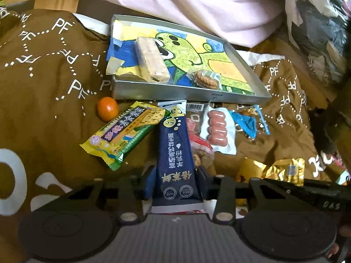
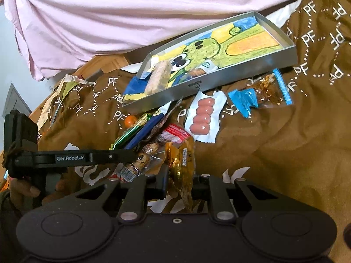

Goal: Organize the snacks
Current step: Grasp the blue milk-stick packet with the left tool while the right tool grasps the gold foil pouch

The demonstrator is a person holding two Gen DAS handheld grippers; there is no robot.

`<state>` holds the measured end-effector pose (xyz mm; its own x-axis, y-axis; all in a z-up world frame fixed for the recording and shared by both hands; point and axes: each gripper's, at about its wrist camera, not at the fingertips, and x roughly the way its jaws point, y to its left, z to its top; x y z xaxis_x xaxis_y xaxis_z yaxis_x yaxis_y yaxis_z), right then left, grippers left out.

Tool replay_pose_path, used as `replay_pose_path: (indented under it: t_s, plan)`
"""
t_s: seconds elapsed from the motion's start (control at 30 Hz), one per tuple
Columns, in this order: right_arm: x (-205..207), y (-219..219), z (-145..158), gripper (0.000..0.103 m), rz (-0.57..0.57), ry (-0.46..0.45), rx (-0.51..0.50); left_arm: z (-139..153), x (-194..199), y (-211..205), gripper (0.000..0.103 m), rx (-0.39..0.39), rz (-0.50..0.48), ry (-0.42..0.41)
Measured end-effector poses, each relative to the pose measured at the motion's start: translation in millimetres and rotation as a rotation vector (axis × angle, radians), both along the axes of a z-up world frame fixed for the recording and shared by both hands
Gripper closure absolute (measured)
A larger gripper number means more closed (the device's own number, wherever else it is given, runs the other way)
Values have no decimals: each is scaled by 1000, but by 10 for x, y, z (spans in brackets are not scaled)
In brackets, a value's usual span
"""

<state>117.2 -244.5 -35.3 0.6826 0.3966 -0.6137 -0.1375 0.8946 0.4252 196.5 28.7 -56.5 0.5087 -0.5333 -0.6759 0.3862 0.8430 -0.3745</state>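
Note:
My left gripper is shut on a dark blue sachet, which points toward the silver tray. The tray has a green cartoon picture inside and holds a pale cereal bar and a wrapped biscuit. My right gripper is shut on a gold foil packet in front of the tray. Loose on the brown cloth lie a yellow-green cracker pack, an orange, a sausage pack and a blue-edged nut bag. The left gripper's arm shows in the right wrist view.
A brown cloth printed with white "PF" letters covers the surface. A pink sheet hangs behind the tray. A dark patterned bag sits at the far right. Wooden furniture stands at the back left. More wrapped snacks are piled between the grippers.

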Motion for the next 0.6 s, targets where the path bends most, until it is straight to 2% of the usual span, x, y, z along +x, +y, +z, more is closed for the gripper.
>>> replay_pose_path:
  t_s: [0.17,0.33,0.4,0.53,0.6]
  plan:
    - [-62,30,61,86,11,-32,-18,104,-239,-3,61,-7,15,25]
    - [-109,41,50,86,26,-30,-26,81,-431,-85,58,58,-7,34]
    - [-116,46,45,86,28,-31,-28,47,-409,-143,57,102,-21,19]
    - [-125,66,51,86,34,-35,-40,37,-291,-174,44,95,-21,6]
    - [-125,79,53,86,37,-38,-49,25,-213,-189,44,108,-13,1]
